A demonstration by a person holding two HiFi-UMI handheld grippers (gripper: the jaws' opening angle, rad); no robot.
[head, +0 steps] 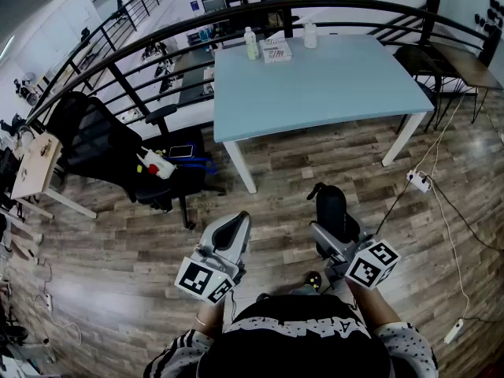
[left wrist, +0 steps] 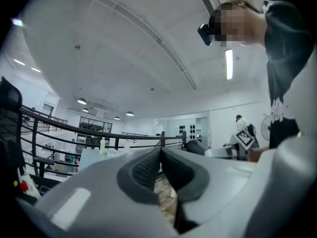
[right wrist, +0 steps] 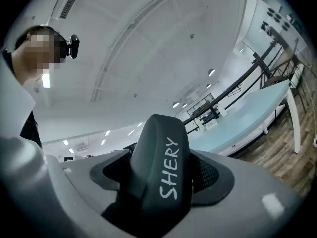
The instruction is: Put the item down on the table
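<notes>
so the right gripper (head: 337, 241) had its jaws clamped wide around a dark grey rounded plastic block (right wrist: 161, 167) lettered SHERY, long end poking forward toward the pale blue table (head: 331, 93) well ahead of it, while the left gripper (head: 235, 225) alongside was pinched together, empty.

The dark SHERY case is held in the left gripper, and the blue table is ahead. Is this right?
Not quite: the right gripper holds the case, as the right gripper view shows; the left gripper is shut and empty. The blue table is ahead, yes.
</notes>
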